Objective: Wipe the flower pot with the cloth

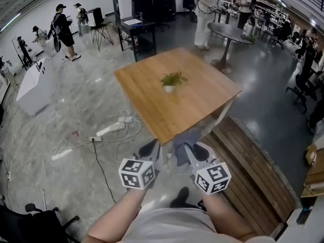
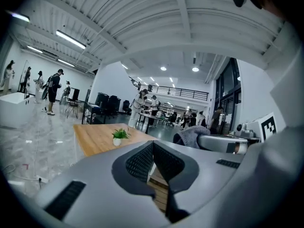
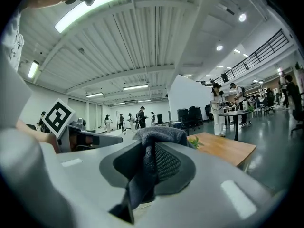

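The flower pot (image 1: 168,88) is sitting centrally on the wooden table (image 1: 207,97) — polished floor (image 1: 61,120) and cables (image 1: 109,131) lying beside it. The right gripper (image 1: 185,147) is clamping the grey cloth (image 1: 183,137); the left gripper (image 1: 153,150) is holding its jaws together, empty.

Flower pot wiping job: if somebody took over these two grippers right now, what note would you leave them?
Left gripper: shut, empty.
Right gripper: shut on the grey cloth.
Flower pot: upright near the middle of the wooden table, ahead of both grippers, neither touching it.
Done: cloth in hand.
Left: reach the pot, probably steady it with the left gripper, then wipe it.
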Demonstrator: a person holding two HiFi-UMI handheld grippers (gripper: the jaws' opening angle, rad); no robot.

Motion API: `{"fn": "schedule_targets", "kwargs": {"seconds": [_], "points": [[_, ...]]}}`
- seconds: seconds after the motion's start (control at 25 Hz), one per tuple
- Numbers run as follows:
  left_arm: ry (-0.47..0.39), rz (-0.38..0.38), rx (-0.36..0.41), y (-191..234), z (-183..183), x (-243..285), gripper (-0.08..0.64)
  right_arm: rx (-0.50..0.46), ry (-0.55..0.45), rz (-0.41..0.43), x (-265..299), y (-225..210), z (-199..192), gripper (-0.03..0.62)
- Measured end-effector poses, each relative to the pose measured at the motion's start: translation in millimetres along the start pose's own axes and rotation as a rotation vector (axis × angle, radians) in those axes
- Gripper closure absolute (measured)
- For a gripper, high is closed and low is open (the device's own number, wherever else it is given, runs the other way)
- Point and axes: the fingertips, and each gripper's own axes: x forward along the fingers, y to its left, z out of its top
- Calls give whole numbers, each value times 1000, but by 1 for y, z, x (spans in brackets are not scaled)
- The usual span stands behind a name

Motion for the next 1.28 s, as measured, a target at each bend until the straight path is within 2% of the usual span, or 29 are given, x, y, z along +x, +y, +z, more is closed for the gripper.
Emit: {"fn": "schedule_targets", "kwargs": {"seconds": [0.28, 0.48, 0.64, 0.88, 1.16, 1.28], "points": [[28, 72, -56, 39, 33, 128, 554, 13, 61, 89, 96, -111, 17, 526], [48, 100, -65, 73, 49, 195, 552, 38, 67, 97, 152, -167, 19, 526], [68, 88, -71, 112, 60, 250, 552, 55, 80, 82, 204, -203, 16, 526], [148, 42, -70, 201, 61, 350, 552, 77, 104, -10, 300, -254, 7, 526], [322, -10, -92, 314, 45, 463, 552, 128, 138, -179, 397, -313, -3, 526], [394, -10, -115, 346, 31, 508, 551, 159, 162, -222, 422, -335, -14, 526]]}}
